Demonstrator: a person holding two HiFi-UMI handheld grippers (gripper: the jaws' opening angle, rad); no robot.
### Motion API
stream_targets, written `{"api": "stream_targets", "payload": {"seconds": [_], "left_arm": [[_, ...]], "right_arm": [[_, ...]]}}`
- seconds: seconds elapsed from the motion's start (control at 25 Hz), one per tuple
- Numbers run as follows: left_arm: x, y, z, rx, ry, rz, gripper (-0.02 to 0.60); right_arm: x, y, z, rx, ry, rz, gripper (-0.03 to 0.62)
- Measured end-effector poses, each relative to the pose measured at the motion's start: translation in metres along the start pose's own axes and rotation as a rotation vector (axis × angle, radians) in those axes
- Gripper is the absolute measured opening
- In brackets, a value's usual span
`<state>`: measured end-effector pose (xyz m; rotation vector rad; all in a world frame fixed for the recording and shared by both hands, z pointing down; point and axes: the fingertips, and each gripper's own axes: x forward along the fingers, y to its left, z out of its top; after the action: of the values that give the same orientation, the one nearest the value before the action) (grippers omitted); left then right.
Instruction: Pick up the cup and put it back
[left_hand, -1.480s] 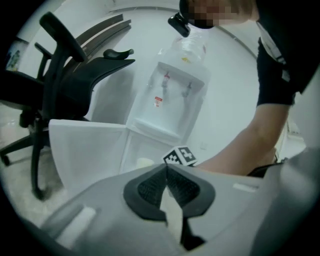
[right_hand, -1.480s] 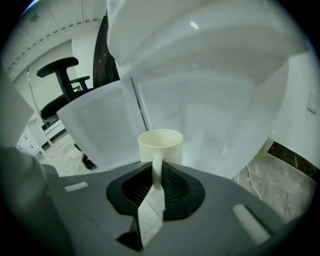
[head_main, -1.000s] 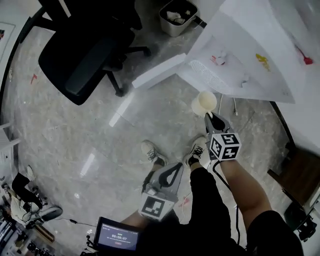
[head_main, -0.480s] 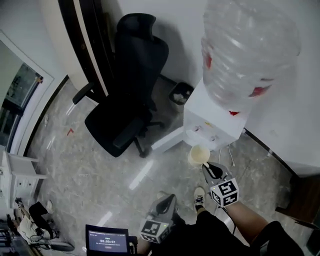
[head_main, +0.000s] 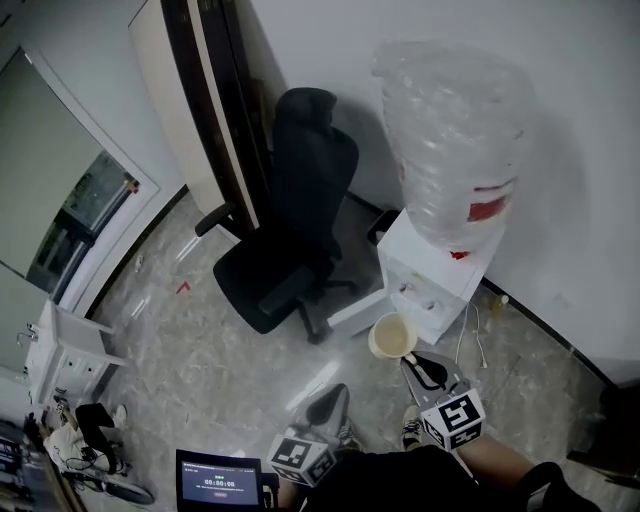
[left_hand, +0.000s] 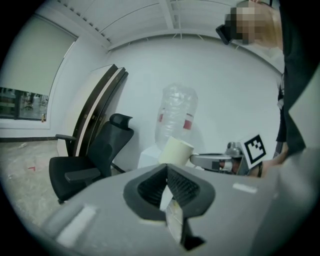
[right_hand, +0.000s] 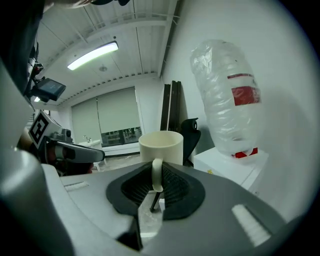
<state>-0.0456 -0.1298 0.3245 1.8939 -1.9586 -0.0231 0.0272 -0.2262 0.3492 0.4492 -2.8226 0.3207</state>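
Since a second ago I raised the cup (head_main: 391, 336) beside the water dispenser (head_main: 430, 275). My right gripper (head_main: 412, 360) jaws clamp its handle; left gripper (head_main: 337, 393) jaws closed, empty. Pick-up done; return pending.

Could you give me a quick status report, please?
Right gripper shut on cup, by its handle. Left gripper shut, empty. Cup aloft near water dispenser. Nothing seen blocking.

Black office chair (head_main: 300, 250) at eleven o'clock on grey marble floor (head_main: 200, 340); water dispenser (head_main: 440, 278) at one against the white wall (head_main: 580, 150); window (head_main: 75, 225) at ten.
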Motion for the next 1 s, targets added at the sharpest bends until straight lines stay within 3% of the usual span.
{"api": "stream_targets", "payload": {"seconds": [0.24,0.52,0.68,0.72,0.88,1.0], "left_arm": [[-0.023,-0.004,-0.003,0.032,0.003,-0.079,0.005],[-0.090,0.025,-0.008,0.060,0.012,-0.214,0.005],[-0.144,0.033,-0.015,0.297,-0.013,-0.338,0.005],[-0.157,0.035,-0.020,0.303,-0.012,-0.375,0.005],[-0.191,0.054,-0.029,0.181,0.035,-0.437,0.005],[-0.210,0.055,-0.030,0.159,0.037,-0.483,0.005]], "right_arm": [[-0.015,0.035,0.004,0.019,-0.035,-0.035,0.051],[-0.029,0.118,-0.006,0.040,-0.056,-0.179,0.051],[-0.036,0.180,-0.015,0.047,-0.063,-0.274,0.051],[-0.038,0.196,-0.018,0.051,-0.064,-0.294,0.051],[-0.055,0.247,-0.034,0.096,-0.055,-0.368,0.051],[-0.071,0.275,-0.041,0.096,-0.038,-0.393,0.051]]}}
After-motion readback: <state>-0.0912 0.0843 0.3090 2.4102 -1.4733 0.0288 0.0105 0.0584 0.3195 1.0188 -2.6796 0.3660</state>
